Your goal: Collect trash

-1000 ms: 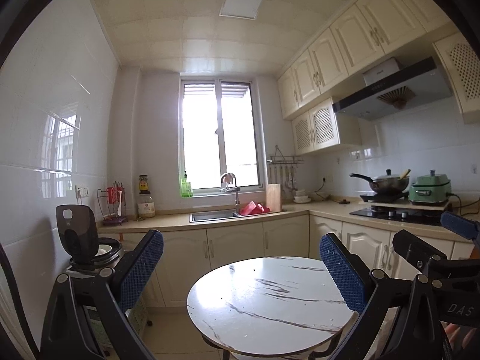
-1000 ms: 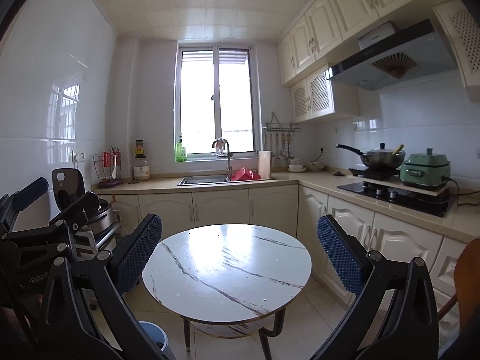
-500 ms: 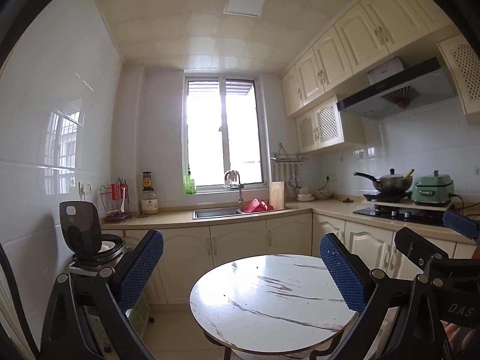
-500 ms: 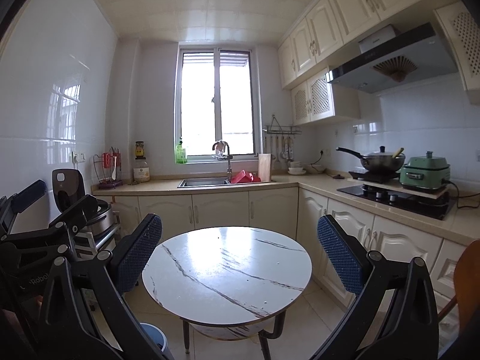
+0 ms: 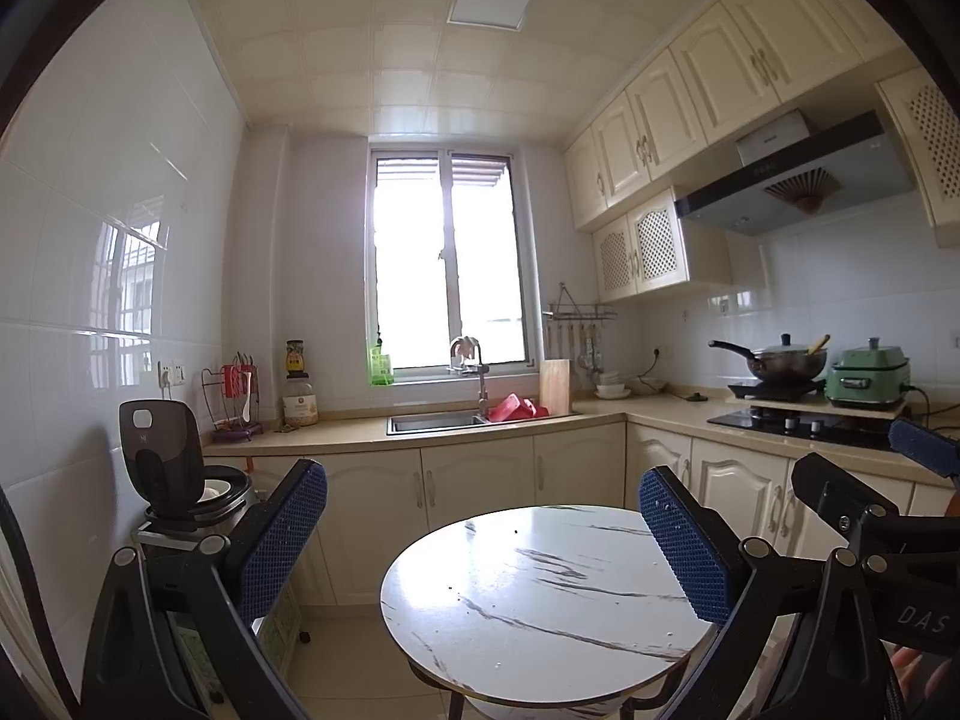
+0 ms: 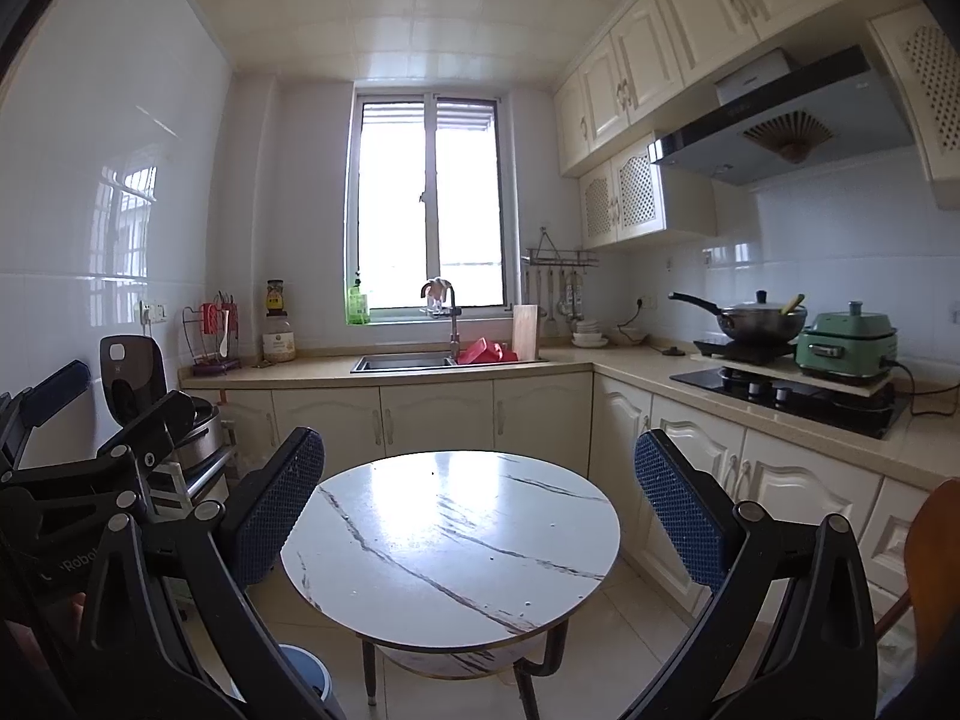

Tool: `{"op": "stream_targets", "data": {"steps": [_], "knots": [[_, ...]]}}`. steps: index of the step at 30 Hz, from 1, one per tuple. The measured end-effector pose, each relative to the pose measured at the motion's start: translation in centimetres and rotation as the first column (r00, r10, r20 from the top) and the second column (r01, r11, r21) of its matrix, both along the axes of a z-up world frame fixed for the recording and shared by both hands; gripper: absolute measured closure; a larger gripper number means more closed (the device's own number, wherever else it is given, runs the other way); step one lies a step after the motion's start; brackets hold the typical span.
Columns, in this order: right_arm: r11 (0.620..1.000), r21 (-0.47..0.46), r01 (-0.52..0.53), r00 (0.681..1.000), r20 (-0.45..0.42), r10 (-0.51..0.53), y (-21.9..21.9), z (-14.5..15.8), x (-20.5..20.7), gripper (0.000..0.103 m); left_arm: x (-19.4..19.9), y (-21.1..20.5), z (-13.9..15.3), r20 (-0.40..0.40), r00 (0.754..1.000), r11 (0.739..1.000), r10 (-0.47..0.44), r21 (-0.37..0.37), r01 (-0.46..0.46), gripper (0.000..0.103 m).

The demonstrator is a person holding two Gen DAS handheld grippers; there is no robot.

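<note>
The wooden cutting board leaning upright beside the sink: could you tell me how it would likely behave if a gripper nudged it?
The wooden cutting board stands on edge, so a nudge would probably tip it, perhaps toward the sink. It looks rigid and thick, likely fairly heavy for its size.

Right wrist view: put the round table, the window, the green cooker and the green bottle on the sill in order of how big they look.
1. Round table, though nearness to the camera inflates it.
2. Window, much farther away, so its true rank against the table is unsure.
3. Green cooker.
4. Green bottle.
</note>
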State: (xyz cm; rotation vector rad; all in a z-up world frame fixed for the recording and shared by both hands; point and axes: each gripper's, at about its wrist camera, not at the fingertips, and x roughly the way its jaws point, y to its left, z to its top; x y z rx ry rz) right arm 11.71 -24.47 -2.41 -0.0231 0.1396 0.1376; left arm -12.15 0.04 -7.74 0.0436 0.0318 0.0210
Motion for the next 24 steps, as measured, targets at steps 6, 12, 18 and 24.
{"op": "stream_targets", "data": {"steps": [6, 12, 18, 24], "knots": [[1.0, -0.001, 0.002, 1.0, -0.001, -0.002, -0.04, 0.02, 0.02, 0.0, 0.08, 0.04, 0.01, 0.0, 1.0, 1.0, -0.001, 0.0, 0.001, 0.001], [1.0, -0.001, 0.0, 1.0, -0.004, 0.0, 0.01, -0.05, 0.05, 0.0, 0.04, -0.16, -0.45, 0.009, 1.0, 1.0, 0.005, 0.002, -0.005, 0.001], [1.0, -0.001, 0.004, 1.0, -0.009, -0.004, 0.22, -0.26, -0.13, 0.0, 0.15, -0.13, -0.64, 0.005, 1.0, 1.0, 0.005, 0.003, -0.005, 0.001], [1.0, 0.0, 0.003, 1.0, -0.012, -0.003, 0.19, -0.34, -0.18, 0.0, 0.21, -0.04, -0.77, 0.004, 1.0, 1.0, 0.009, 0.003, -0.009, 0.001]]}}
